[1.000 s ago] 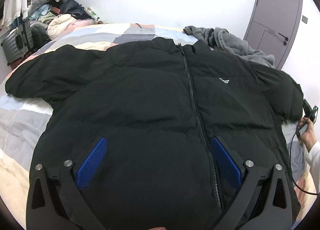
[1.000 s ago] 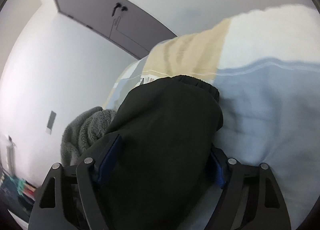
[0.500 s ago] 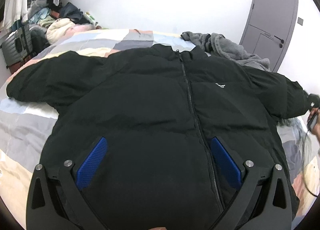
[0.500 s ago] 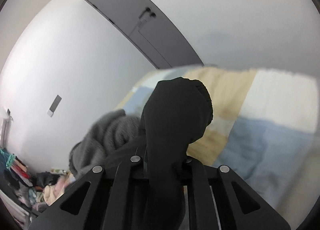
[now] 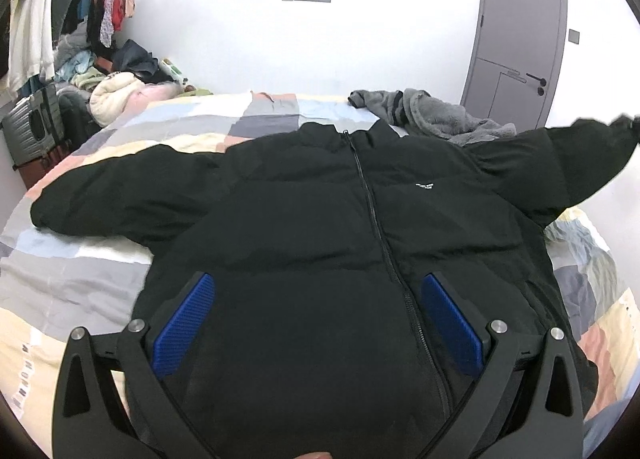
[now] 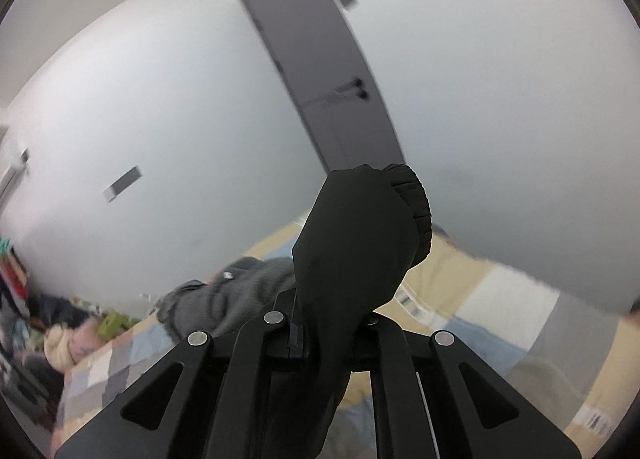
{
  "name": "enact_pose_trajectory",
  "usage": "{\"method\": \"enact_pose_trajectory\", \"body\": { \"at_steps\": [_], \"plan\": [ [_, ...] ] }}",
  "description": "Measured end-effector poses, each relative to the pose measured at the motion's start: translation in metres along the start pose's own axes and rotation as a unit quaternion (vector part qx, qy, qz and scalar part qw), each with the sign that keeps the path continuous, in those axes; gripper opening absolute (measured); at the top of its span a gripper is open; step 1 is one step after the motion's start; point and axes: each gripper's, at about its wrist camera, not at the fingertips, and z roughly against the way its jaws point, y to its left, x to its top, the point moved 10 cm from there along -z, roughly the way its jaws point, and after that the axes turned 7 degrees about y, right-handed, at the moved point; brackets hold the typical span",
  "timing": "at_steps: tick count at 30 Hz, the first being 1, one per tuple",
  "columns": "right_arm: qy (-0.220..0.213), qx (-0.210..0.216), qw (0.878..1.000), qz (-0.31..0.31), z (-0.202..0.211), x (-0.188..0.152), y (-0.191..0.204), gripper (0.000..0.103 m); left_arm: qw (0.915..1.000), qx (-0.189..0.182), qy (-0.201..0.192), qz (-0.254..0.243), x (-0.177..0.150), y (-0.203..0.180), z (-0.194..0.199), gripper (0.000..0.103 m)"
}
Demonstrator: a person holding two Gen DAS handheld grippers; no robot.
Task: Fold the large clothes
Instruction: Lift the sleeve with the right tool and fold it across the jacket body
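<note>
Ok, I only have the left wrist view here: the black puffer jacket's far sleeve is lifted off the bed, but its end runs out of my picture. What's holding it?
Observer: The right gripper is shut on the black sleeve end, just behind its ribbed cuff.
Operator: Is anything else pinched in with it?
Observer: No; only black sleeve fabric shows between the fingers. The patchwork bedspread lies well below.
Operator: And the grey fleece thing by the collar?
Observer: From the right wrist, the grey fleece garment lies on the bed past the sleeve, not caught up in it.
</note>
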Motion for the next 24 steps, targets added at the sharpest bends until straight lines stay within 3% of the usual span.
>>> {"method": "enact_pose_trajectory", "body": {
  "at_steps": [6, 12, 18, 24],
  "plan": [
    [-0.015, 0.015, 0.996, 0.081, 0.046, 0.007, 0.111, 0.005, 0.9999, -0.009, -0.006, 0.006, -0.001, 0.014, 0.013, 0.103],
    [-0.024, 0.067, 0.985, 0.159, 0.079, -0.020, 0.249, 0.005, 0.9998, -0.008, -0.013, 0.009, 0.001, 0.028, 0.015, 0.103],
    [-0.008, 0.135, 0.964, 0.229, 0.090, -0.080, 0.367, 0.005, 0.9994, -0.006, -0.023, 0.025, 0.007, 0.052, 0.017, 0.103],
    [0.050, 0.204, 0.933, 0.292, 0.077, -0.179, 0.467, 0.006, 0.9985, 0.031, -0.033, 0.029, 0.016, 0.082, 0.015, 0.103]
  ]
}}
